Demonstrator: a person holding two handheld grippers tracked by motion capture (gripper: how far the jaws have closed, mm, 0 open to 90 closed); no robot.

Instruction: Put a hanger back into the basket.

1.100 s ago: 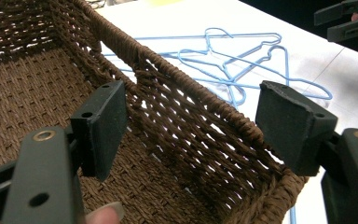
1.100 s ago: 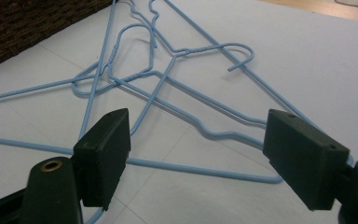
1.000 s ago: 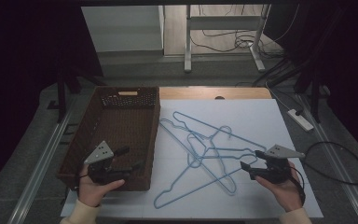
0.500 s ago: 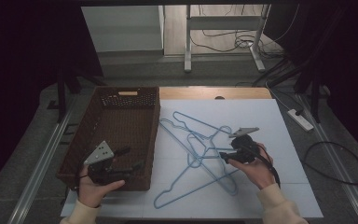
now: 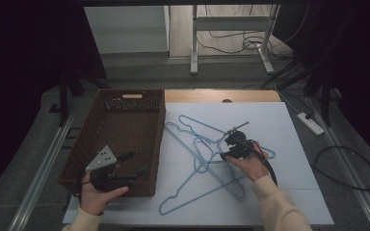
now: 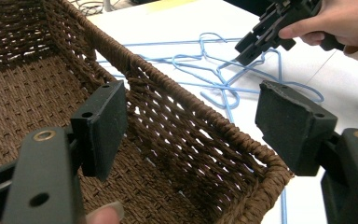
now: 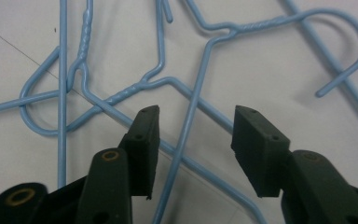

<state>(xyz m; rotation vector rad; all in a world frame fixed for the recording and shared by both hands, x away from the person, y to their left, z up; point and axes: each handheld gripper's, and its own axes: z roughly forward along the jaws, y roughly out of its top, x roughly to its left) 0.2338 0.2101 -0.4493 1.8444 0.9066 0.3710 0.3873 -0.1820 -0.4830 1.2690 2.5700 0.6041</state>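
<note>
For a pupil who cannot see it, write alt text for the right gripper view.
The right tool hangs open just above tangled blue wire hangers on a white table, one wire running between its black jaws. Nothing is gripped.

Light blue wire hangers (image 5: 207,159) on a white sheet (image 5: 289,130); dark brown woven basket (image 5: 125,125); black grippers — left (image 5: 137,165), right (image 5: 223,147) — with grey plate.

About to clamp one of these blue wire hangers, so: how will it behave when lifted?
The blue hangers are thin wire, so probably light and springy. They lie crossed, so one likely drags the others. Smooth wire may slip or swivel between the right gripper fingers.
</note>
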